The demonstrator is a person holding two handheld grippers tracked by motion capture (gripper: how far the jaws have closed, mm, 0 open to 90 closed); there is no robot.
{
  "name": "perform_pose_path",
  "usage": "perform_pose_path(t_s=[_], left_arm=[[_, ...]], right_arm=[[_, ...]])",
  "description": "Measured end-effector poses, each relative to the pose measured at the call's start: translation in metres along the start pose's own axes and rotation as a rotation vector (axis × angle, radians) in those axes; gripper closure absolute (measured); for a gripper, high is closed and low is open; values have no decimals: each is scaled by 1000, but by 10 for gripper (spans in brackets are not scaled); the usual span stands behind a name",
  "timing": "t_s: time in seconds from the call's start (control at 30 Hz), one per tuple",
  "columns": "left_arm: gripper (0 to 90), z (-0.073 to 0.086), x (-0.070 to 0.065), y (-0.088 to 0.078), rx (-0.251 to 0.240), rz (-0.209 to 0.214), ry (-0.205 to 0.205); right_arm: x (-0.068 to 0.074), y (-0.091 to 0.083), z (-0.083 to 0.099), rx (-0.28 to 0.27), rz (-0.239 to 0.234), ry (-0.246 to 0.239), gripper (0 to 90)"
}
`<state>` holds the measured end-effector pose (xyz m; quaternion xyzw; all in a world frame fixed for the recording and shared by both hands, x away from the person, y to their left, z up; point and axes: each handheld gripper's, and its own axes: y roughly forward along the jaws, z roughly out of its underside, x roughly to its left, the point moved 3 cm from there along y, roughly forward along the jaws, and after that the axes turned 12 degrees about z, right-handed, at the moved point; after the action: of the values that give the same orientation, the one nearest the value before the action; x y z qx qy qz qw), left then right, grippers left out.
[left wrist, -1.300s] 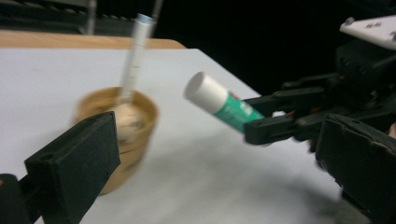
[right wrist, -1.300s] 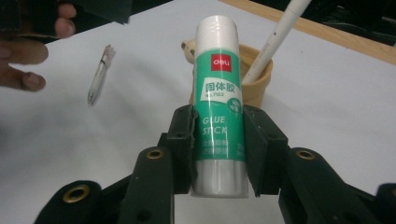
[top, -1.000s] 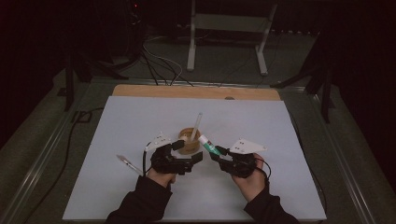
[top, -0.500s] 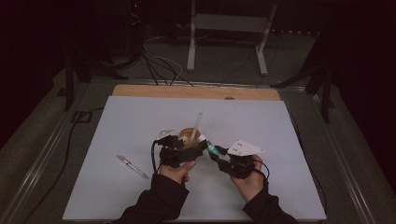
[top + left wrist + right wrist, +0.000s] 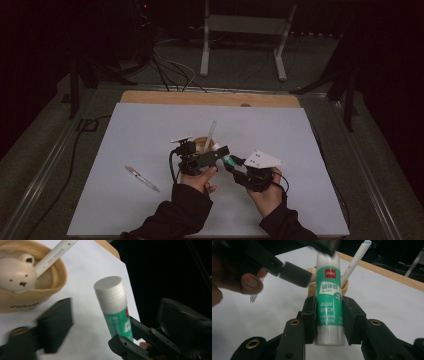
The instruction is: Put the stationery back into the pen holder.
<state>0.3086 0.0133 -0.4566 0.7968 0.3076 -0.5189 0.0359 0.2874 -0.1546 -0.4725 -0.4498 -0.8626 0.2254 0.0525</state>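
Dim lab: white-topped table [image 5: 150,125], floor cables [image 5: 170,70], metal stand [image 5: 245,30].

My sleeves [image 5: 180,215] at the bottom of the frame are dark, nearly black. Both grippers are matte black with brass-ringed screw holes; the right gripper [image 5: 239,167] carries a pale grey three-cornered plate, the left gripper [image 5: 212,155] a black cable.

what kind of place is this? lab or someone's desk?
Most likely a lab recording setup, not a home desk: a white sheet covers the tabletop, cables trail across the dark floor by a metal stand, and both hands work handheld grippers, the right gripper clamping a glue stick.
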Motion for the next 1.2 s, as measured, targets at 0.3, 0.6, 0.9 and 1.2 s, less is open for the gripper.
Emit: perform_pose_path(t_s=[0.3,0.6,0.9,1.2], left_arm=[[476,1,6,2,-31,20,-70],[630,3,5,3,-59,31,-68],[665,4,-1,0,-86,73,-12],[670,-4,-7,-3,-84,46,139]], right_arm=[[0,-1,-1,-4,1,-3,659],[3,-1,-1,-8,-4,-15,659],[3,-3,-3,-31,-1,-8,658],[-4,-6,-5,-74,-21,67,511]])
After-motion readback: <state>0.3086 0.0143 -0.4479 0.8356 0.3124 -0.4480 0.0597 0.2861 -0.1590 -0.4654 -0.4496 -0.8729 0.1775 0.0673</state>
